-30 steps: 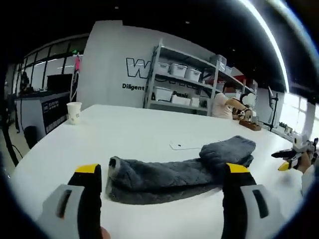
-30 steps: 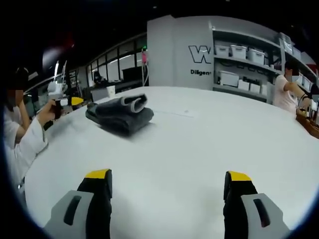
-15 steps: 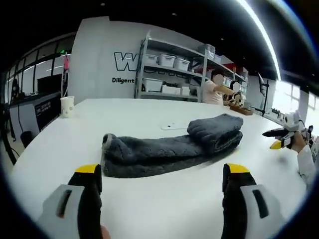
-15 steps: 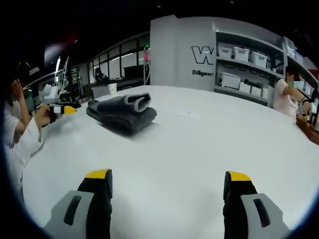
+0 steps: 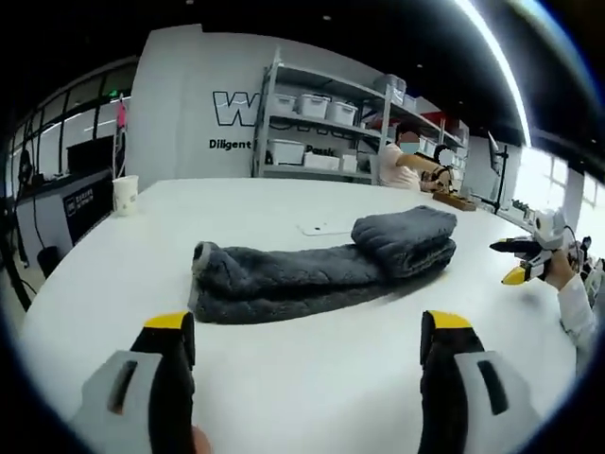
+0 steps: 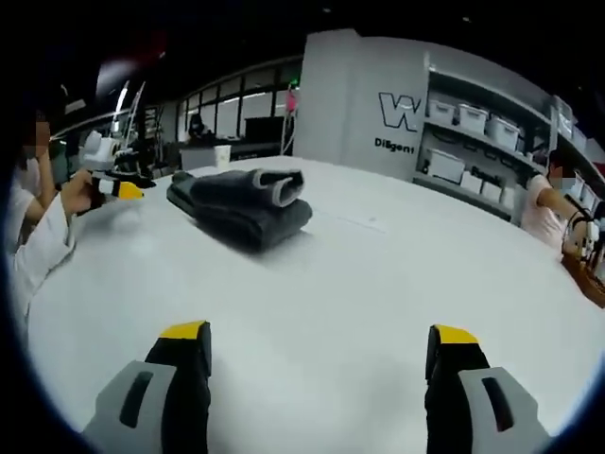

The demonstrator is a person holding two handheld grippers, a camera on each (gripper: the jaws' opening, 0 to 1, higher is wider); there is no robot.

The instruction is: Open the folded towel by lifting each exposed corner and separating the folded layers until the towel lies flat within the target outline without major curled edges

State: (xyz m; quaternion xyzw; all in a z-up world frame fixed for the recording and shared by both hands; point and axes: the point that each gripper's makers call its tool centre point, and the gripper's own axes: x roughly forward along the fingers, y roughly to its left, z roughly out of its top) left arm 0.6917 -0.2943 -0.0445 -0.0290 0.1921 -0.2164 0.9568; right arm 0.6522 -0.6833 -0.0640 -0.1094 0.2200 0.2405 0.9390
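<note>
The towel (image 5: 321,274) lies on the white table (image 5: 284,388), straight ahead of the left gripper (image 5: 304,345) at about 12 o'clock and near it, with bare tabletop between; its long axis runs across that view from 9 to 3 o'clock, so the left gripper faces the towel's long side; in the right gripper view the towel (image 6: 241,203) sits toward 11 o'clock, well apart from the right gripper (image 6: 317,355), and shows its short end; my judgement is that the left gripper is the nearer one and the likelier to take the first corner.

Both grippers stand wide open with nothing between the jaws; the right gripper (image 5: 518,265) also appears at 3 o'clock in the left gripper view, off the towel's thick end, and the left gripper (image 6: 118,187) at 10 o'clock in the right gripper view.

The towel is dark grey and plush, still folded into a long thick bundle; the end at 3 o'clock is doubled over into a higher roll, the end at 9 o'clock is a lower, rounded fold; a lighter inner face shows at the short end in the right gripper view; no corner is lifted yet, and I cannot make out a target outline, only a faint pale mark (image 5: 321,228) on the table just behind the towel.
</note>
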